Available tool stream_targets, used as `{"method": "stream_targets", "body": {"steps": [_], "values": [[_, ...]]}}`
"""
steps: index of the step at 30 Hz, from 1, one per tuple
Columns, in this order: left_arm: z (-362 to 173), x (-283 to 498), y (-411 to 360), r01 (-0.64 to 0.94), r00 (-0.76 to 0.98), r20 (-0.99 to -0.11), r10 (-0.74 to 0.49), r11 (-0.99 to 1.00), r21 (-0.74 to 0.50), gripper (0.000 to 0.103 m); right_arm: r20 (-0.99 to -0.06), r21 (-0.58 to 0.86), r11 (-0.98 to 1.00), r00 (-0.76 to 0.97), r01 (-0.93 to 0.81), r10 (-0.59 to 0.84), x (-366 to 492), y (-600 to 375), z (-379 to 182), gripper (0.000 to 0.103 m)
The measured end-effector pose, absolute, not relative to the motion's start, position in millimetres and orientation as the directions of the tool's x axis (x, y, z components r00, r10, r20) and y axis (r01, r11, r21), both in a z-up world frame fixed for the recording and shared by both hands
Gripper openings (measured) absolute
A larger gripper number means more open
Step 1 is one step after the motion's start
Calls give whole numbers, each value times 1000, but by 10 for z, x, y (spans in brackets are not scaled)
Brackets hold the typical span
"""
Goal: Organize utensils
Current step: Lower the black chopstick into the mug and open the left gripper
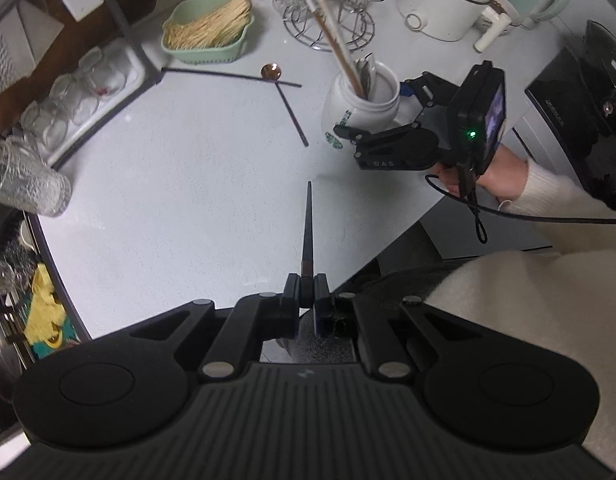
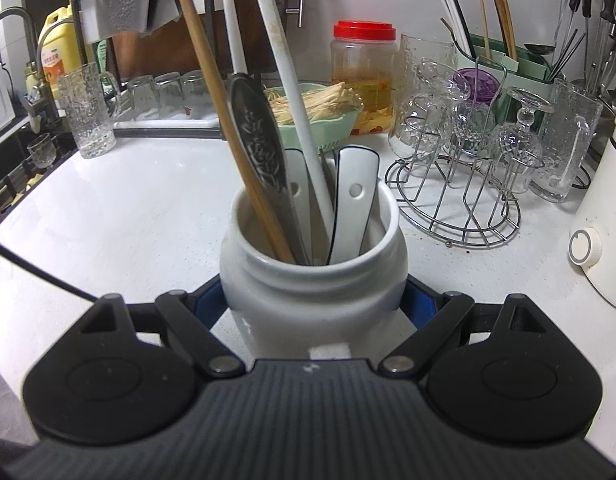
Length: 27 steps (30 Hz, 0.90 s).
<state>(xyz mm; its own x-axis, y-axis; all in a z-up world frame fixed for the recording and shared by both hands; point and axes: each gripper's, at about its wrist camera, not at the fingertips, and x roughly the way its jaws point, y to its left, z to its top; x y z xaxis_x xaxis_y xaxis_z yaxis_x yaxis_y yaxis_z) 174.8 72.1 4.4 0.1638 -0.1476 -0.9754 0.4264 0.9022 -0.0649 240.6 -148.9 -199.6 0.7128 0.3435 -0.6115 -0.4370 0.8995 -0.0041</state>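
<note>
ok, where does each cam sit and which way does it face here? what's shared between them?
Left wrist: on the left gripper, looking steeply down at the white counter; its fingers pinch a dark chopstick; the right gripper, the hand holding it and a cream sleeve show.
Right wrist: on the right gripper, angled down across the counter toward the back wall; its fingers clamp the white ceramic jar of utensils.
Shared: jar, green basket, wire glass rack.
</note>
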Motion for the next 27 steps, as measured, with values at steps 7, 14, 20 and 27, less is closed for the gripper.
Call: {"method": "stream_targets", "body": {"steps": [7, 14, 20, 27], "values": [[184, 1794, 546, 486, 160, -976, -145, 873, -50, 7, -607, -3, 898, 714, -440, 347, 2402, -1494, -2001, 91], [401, 2003, 351, 549, 187, -974, -128, 836, -4, 7, -607, -2, 892, 709, -453, 358, 2420, -1493, -2000, 91], [459, 2204, 113, 612, 209, -972, -111, 789, 41, 7, -599, 2, 889, 712, -457, 367, 2416, -1503, -2010, 91], [560, 2352, -27, 649, 184, -978, -101, 759, 44, 7, -594, 4, 887, 713, -461, 373, 2421, -1510, -2017, 91]]}}
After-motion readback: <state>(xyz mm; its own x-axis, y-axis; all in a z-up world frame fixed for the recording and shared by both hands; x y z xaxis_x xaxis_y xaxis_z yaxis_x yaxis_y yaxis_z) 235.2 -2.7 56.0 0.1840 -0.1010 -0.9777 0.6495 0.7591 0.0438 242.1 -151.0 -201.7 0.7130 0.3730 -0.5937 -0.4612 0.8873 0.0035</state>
